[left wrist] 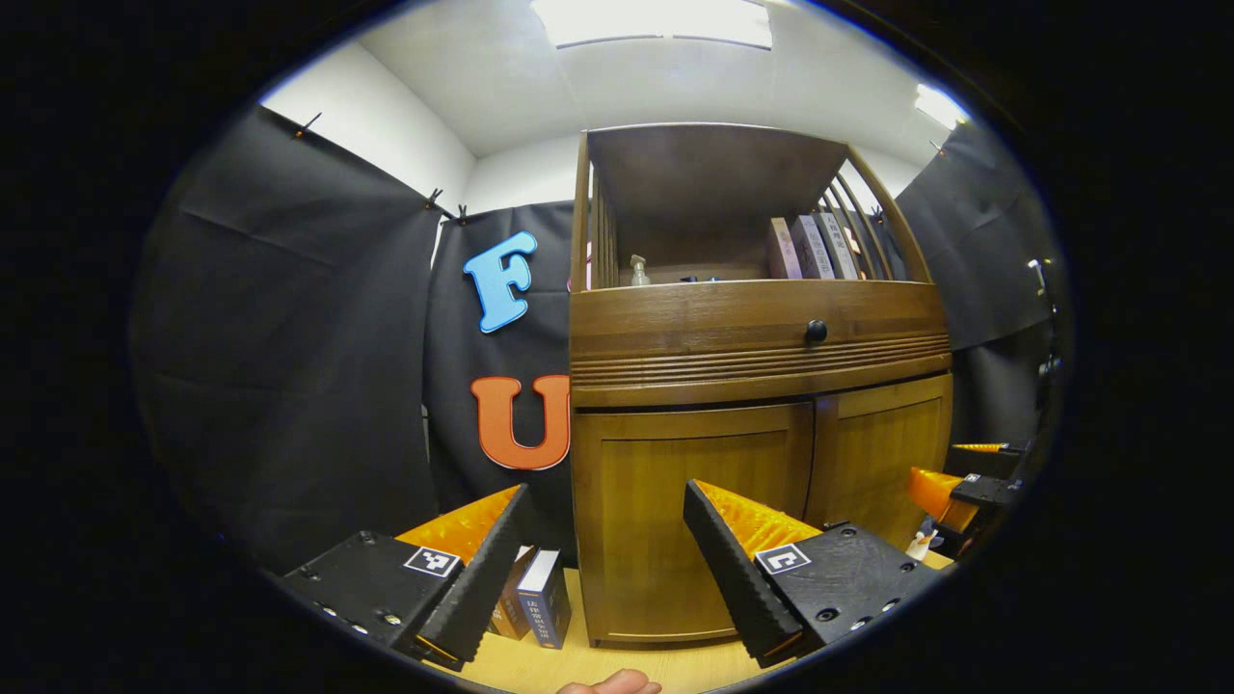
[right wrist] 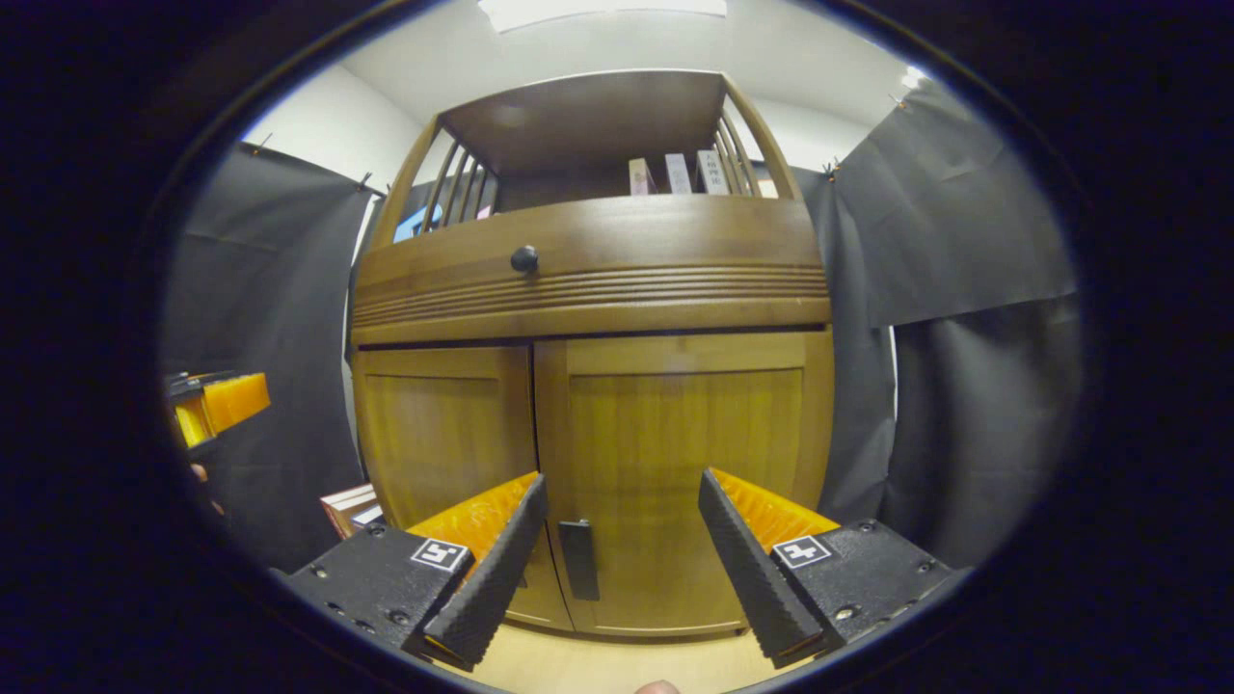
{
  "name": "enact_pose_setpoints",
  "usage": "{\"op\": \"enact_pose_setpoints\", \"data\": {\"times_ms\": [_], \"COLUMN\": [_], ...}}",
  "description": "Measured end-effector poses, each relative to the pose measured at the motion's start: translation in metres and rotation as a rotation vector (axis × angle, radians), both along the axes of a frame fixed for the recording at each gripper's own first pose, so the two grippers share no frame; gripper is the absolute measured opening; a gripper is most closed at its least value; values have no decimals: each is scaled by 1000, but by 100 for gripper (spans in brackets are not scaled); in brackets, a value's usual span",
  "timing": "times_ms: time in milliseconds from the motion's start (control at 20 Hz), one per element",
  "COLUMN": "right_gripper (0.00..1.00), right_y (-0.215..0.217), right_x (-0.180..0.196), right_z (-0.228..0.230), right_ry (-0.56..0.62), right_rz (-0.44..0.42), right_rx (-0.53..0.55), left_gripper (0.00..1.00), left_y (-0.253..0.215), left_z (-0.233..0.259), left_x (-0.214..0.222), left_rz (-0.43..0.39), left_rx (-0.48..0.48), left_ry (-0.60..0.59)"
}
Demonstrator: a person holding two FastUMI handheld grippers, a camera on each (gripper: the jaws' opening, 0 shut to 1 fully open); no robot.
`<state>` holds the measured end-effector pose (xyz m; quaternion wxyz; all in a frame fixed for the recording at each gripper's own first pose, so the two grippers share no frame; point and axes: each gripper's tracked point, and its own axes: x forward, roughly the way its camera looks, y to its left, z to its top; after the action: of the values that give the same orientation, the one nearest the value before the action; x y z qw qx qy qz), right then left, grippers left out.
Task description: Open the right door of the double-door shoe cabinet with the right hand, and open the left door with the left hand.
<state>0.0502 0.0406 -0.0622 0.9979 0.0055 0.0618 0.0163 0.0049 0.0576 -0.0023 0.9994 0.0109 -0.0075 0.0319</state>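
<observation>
The wooden shoe cabinet stands before me with both doors closed. In the left gripper view the left door [left wrist: 665, 453] lies straight ahead and the right door [left wrist: 877, 453] is beside it. My left gripper [left wrist: 607, 492] is open, a short way in front of the left door, holding nothing. In the right gripper view the right door [right wrist: 675, 414] faces me, with a small dark handle [right wrist: 578, 559] low at its left edge, next to the left door [right wrist: 439, 424]. My right gripper [right wrist: 622, 477] is open, just in front of that door, slightly above the handle.
A drawer with a round dark knob [right wrist: 524, 258] runs above the doors, and an open shelf with books [left wrist: 810, 248] tops it. More books [left wrist: 540, 598] stand on the light floor left of the cabinet. The other gripper [left wrist: 954, 487] shows at the right edge.
</observation>
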Motion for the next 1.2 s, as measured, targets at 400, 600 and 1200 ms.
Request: {"op": "enact_pose_setpoints", "data": {"times_ms": [400,600,1200], "right_gripper": [99,93,61], "right_y": [28,40,32], "right_x": [34,51,89], "right_z": [-56,-84,-132], "right_ry": [101,156,248], "right_rz": [52,64,16], "right_rx": [4,2,51], "left_gripper": [100,95,100], "left_y": [25,31,33], "left_z": [-6,-8,-15], "left_x": [-8,-9,-11], "left_rz": [47,59,47], "left_rx": [8,7,4], "left_ry": [7,8,31]}}
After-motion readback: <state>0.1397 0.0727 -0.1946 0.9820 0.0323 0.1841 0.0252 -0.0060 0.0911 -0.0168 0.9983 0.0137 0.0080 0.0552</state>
